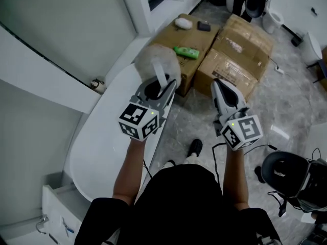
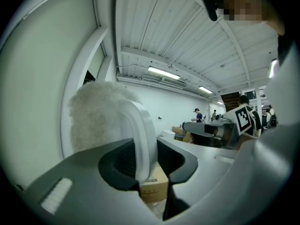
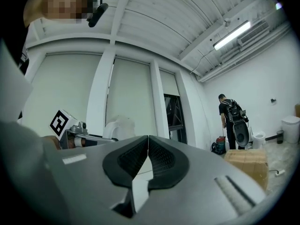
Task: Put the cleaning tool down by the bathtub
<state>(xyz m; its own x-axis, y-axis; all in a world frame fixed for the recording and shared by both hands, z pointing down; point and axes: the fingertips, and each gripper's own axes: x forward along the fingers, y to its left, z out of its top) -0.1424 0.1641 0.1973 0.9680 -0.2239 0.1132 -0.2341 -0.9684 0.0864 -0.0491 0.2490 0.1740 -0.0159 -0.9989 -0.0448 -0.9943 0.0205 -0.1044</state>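
Observation:
The cleaning tool is a fluffy white pad [image 1: 155,60] with a white loop handle [image 2: 143,137]. My left gripper [image 1: 159,89] is shut on that handle and holds the pad upright, over the rim of the white bathtub [image 1: 99,137]. In the left gripper view the pad [image 2: 96,116] rises left of the jaws of my left gripper [image 2: 146,159]. My right gripper [image 1: 220,87] hovers to the right over the floor, shut, with nothing in it. In the right gripper view my right gripper [image 3: 148,147] has its pads touching, and the tool [image 3: 119,124] shows beyond them.
Two cardboard boxes [image 1: 236,55] stand ahead on the marble floor, carrying a green bottle [image 1: 186,52], a white lump [image 1: 183,22] and a dark object [image 1: 204,26]. A black chair-like object [image 1: 286,172] sits at the lower right. A person with a backpack [image 3: 230,118] stands far off.

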